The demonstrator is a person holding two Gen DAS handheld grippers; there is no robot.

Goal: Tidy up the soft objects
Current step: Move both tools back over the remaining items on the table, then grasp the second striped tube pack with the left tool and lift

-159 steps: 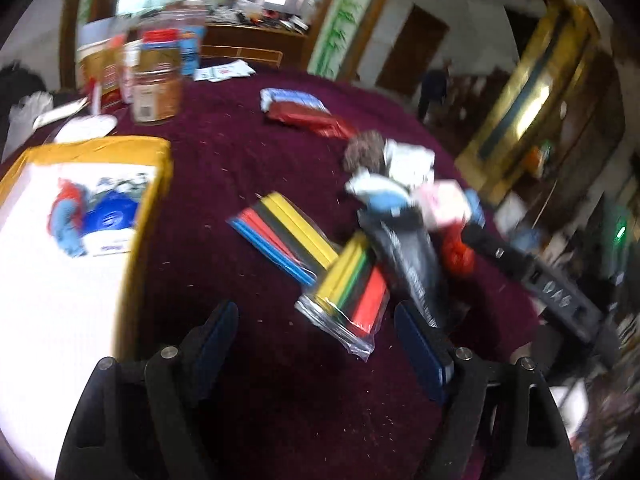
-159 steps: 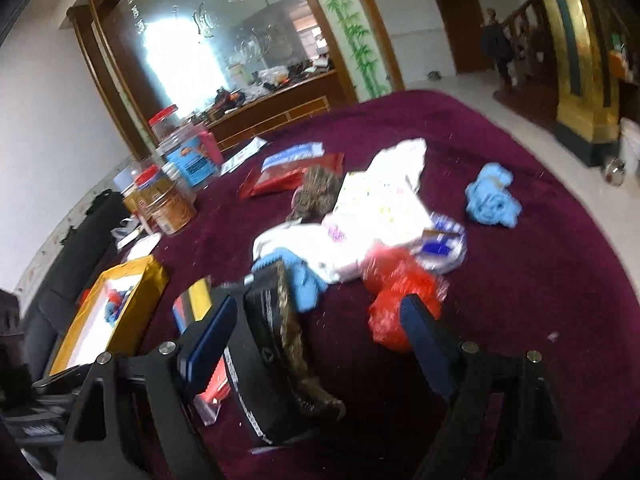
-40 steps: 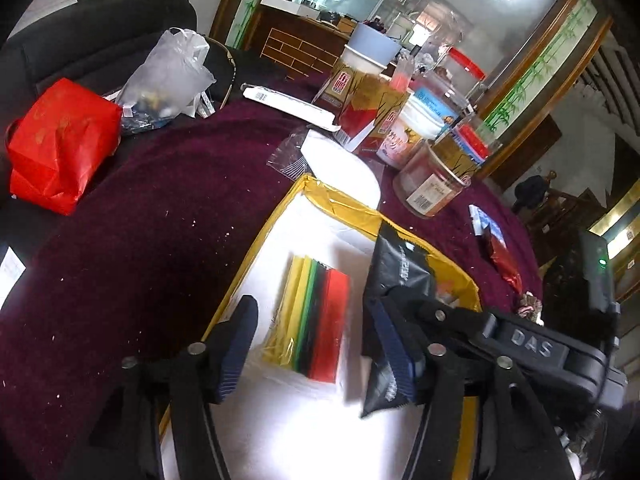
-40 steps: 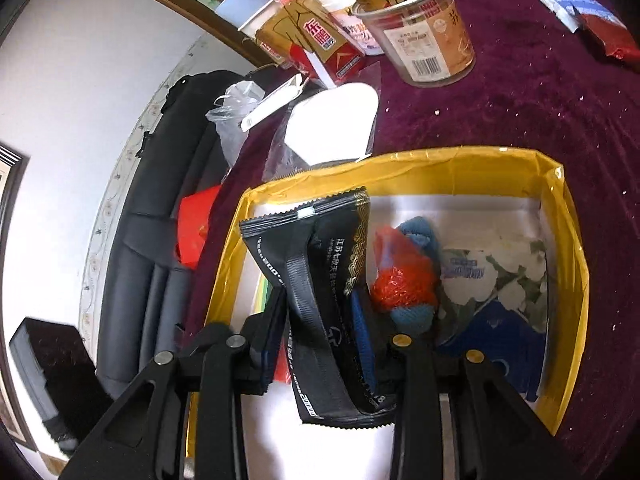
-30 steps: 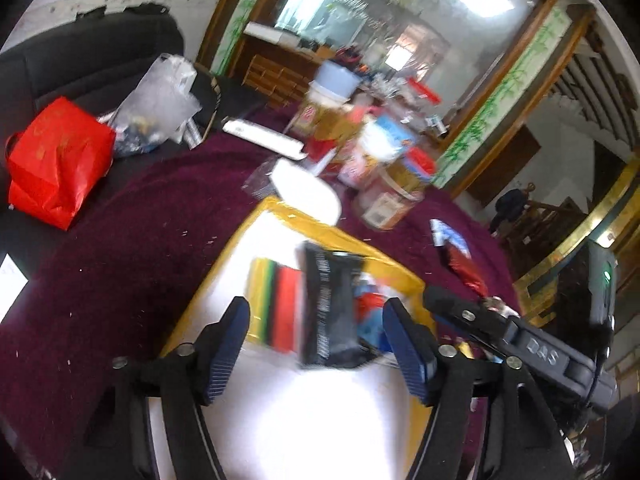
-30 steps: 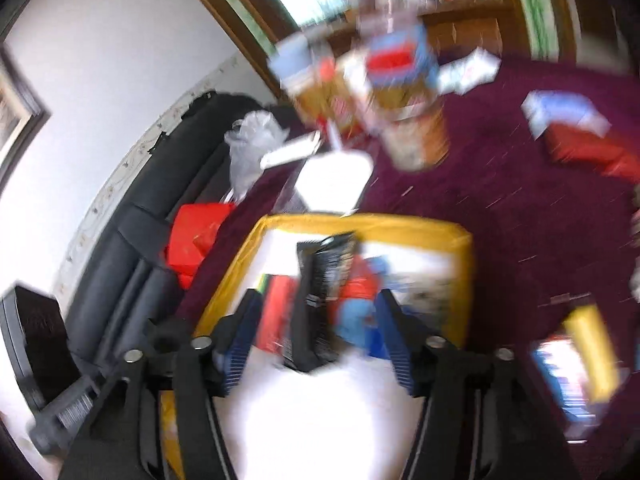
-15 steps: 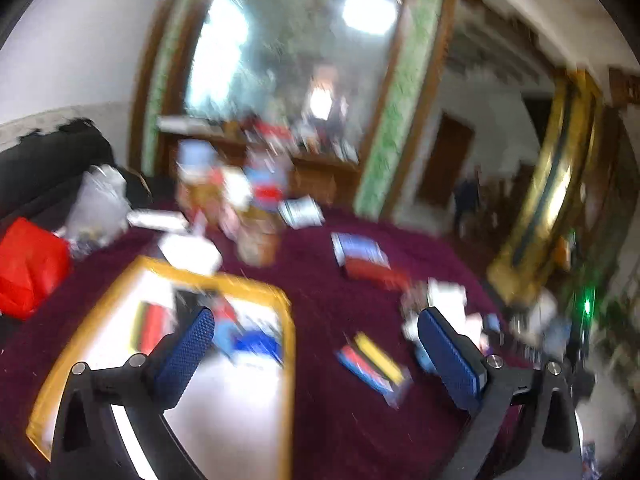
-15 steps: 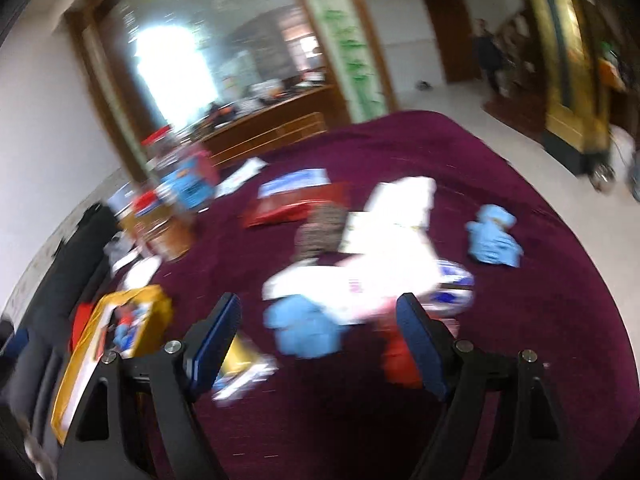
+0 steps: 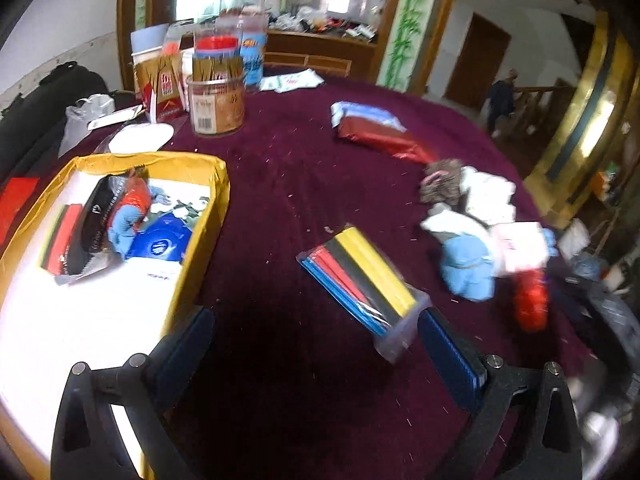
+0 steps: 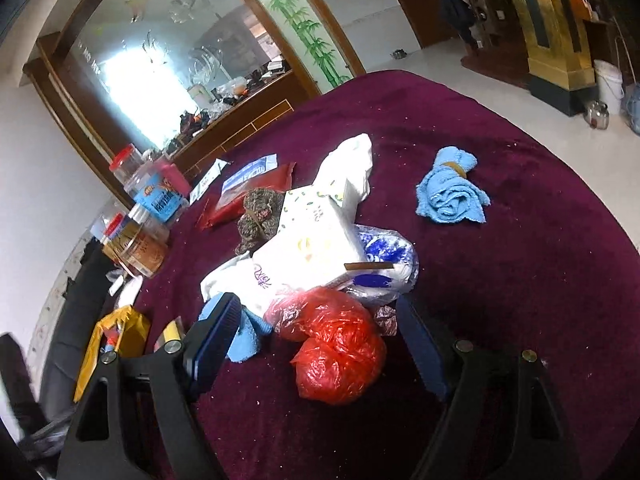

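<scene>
A yellow-rimmed box [image 9: 218, 184] at the left holds a coloured-strip packet [image 9: 60, 236], a black pouch [image 9: 94, 228] and red and blue soft items. A clear packet of coloured strips [image 9: 360, 280] lies on the maroon cloth just ahead of my left gripper [image 9: 316, 356], which is open and empty. My right gripper [image 10: 320, 344] is open, its jaws on either side of a red plastic bag [image 10: 340, 352]. Behind the bag lie white bags [image 10: 316, 240], a blue-printed bag [image 10: 384, 264], a brown bundle [image 10: 256, 216] and a blue towel [image 10: 452, 192].
Jars and snack boxes [image 9: 216, 96] stand at the table's far left. A red and blue packet [image 9: 372, 132] lies at the far middle. A black sofa with a grey bag [image 9: 84, 116] is beyond the left edge. The table edge drops off at the right.
Both packets were carried to the box and left in it. Both grippers have swung back right to the pile, open and empty.
</scene>
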